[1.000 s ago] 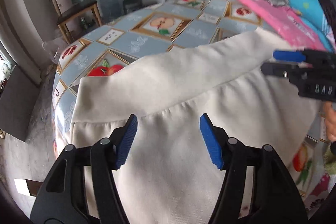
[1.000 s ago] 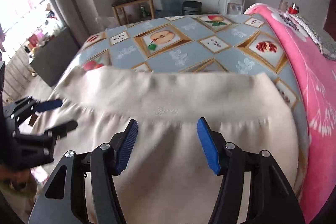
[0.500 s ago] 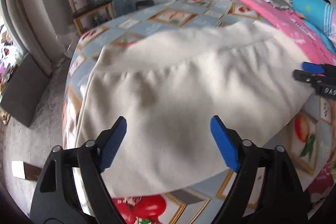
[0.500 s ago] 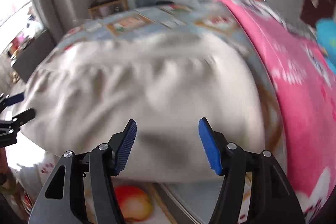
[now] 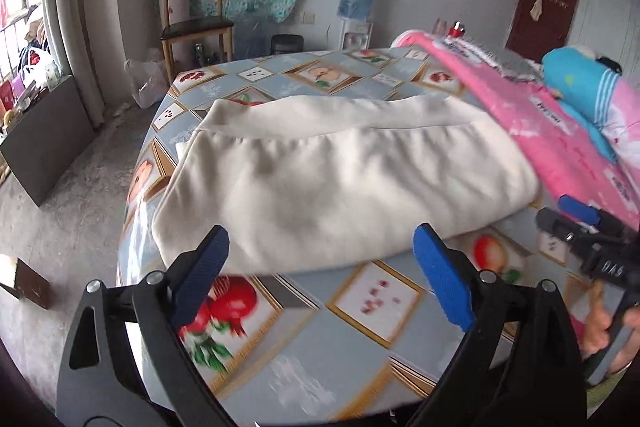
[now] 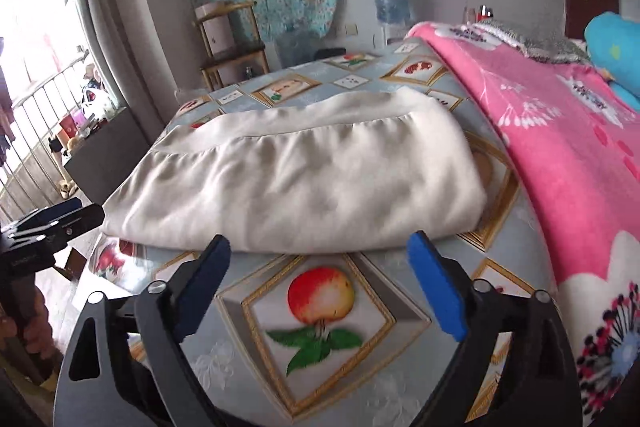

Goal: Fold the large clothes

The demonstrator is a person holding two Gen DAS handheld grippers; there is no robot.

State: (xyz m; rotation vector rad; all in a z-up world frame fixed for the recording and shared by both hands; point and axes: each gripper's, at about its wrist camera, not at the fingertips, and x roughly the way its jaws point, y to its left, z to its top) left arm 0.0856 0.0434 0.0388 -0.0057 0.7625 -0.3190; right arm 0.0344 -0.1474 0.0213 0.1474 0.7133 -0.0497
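1. Task item: the cream garment [image 5: 340, 183] lies folded on the fruit-print tablecloth [image 6: 324, 307], its banded hem edge at the 12 o'clock side and its doubled fold edge at 6 o'clock, toward the grippers. At 3 o'clock it lies just beside the pink blanket [image 6: 560, 155]; whether the two touch cannot be confirmed, since fisheye distortion is strong there.

2. Left gripper [image 5: 320, 267]: jaws have just been opening and stand wide. Nothing is between them; the garment's near edge lies just beyond the tips.

3. Right gripper [image 6: 320, 275]: jaws have just been opening and stand wide, empty, clear of the fold edge. In the left wrist view it appears at 3 o'clock, off the cloth.

4. Step in hand: release after a fold. Judged from the layout, one lengthwise fold is complete and both tools are clear of the fabric.

5. Next move, as a judgement: a further fold across the width appears required. This calls for one gripper at each corner of a short side, for example the 9 o'clock end, pinching all layers together, then carrying that end level toward 3 o'clock.

6. Caution: a shallow pinch may take only the top layer and undo the fold.
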